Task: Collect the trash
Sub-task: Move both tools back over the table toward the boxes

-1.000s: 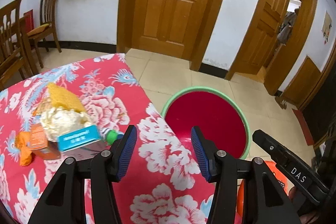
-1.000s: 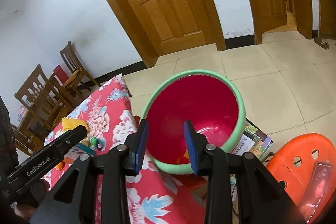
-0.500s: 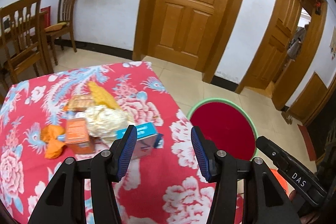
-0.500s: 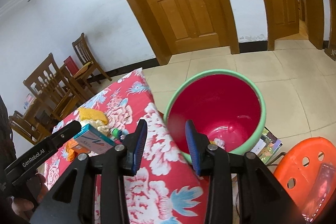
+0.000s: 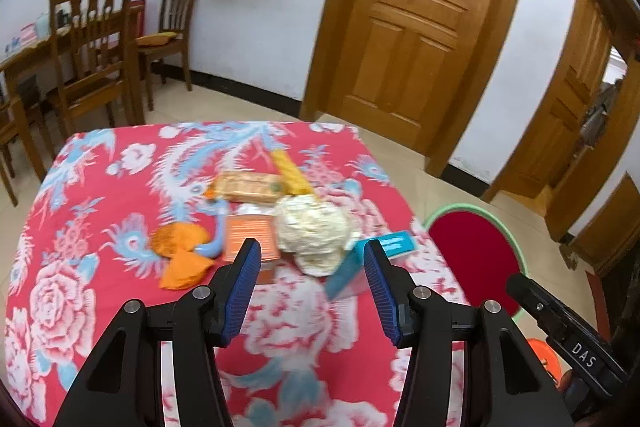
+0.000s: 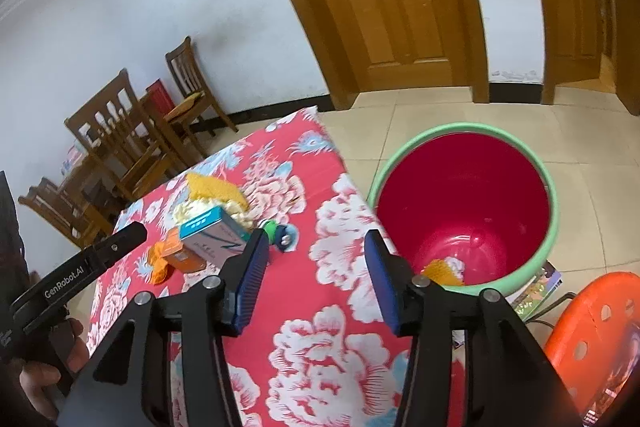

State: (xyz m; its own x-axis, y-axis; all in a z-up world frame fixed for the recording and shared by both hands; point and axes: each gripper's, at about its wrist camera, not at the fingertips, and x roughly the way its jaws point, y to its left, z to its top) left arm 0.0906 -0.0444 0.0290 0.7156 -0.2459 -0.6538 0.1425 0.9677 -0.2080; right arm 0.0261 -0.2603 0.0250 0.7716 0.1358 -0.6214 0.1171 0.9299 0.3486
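Trash lies on a red floral table (image 5: 100, 195): a cream crumpled wad (image 5: 314, 233), a teal box (image 5: 370, 259), an orange box (image 5: 250, 243), orange peel (image 5: 182, 253), a snack packet (image 5: 248, 187) and a yellow wrapper (image 5: 292, 173). My left gripper (image 5: 312, 285) is open and empty, above the table just short of the wad. My right gripper (image 6: 314, 273) is open and empty, over the table's edge beside the red bin with a green rim (image 6: 464, 195). The bin holds an orange and white scrap (image 6: 442, 269). The teal box (image 6: 214, 231) and a small green and blue item (image 6: 278, 233) show in the right wrist view.
The bin (image 5: 476, 251) stands on the tiled floor off the table's right edge. An orange plastic stool (image 6: 596, 331) and printed papers (image 6: 536, 289) sit by it. Wooden chairs (image 5: 96, 55) and a table stand at the far left. Wooden doors (image 5: 412, 27) are behind.
Both grippers have drawn back from the bin toward the table. The left view has swung left, so the trash pile now sits straight ahead. The right gripper's jaws have opened wider.
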